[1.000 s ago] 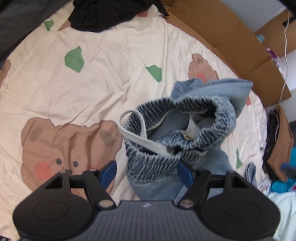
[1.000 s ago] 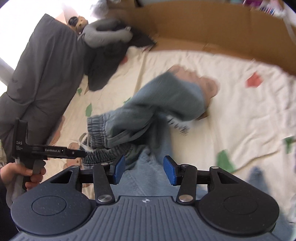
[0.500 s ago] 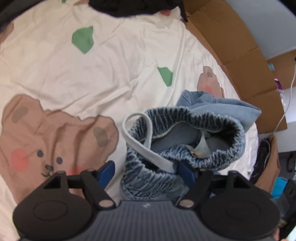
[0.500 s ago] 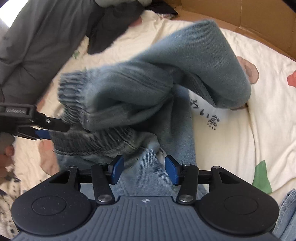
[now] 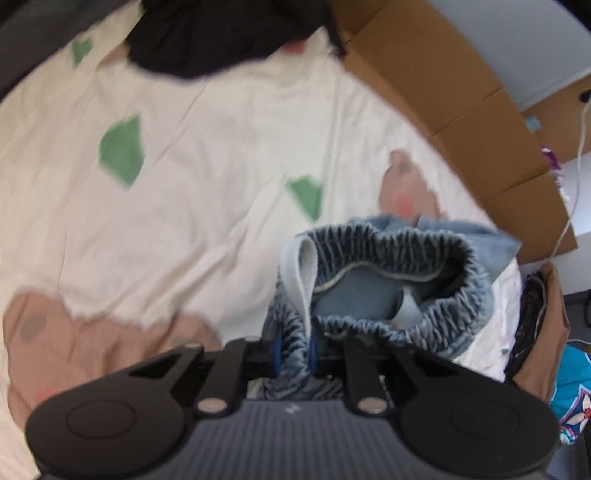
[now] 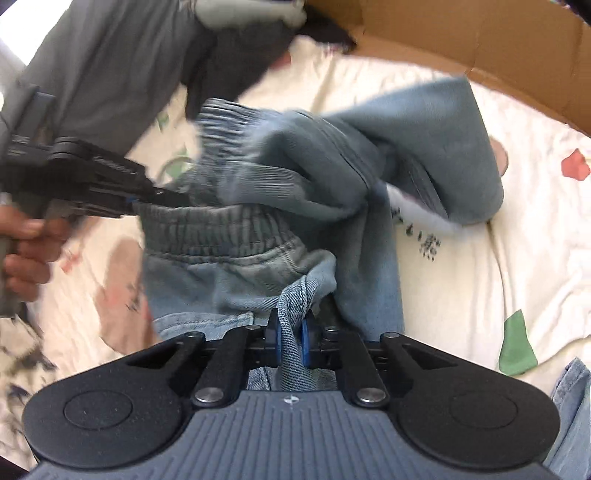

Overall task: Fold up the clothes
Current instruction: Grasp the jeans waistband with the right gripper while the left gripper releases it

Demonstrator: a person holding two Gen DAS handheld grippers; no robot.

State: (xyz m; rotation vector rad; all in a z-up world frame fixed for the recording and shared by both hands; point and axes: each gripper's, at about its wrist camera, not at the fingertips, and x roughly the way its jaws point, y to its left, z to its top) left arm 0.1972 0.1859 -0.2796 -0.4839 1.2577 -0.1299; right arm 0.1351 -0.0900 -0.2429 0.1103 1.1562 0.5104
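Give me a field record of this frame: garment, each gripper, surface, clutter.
garment: light blue jeans with elastic waistband, bunched, unfolded
left gripper: jaws closing, waistband fabric pinched between the pads
right gripper: jaws closing, a fold of denim pinched between the pads
surface: cream bedsheet with bear and green prints
clutter: black garment at the far edge; cardboard along the side; grey cushion beyond the left gripper
fold state: not yet started
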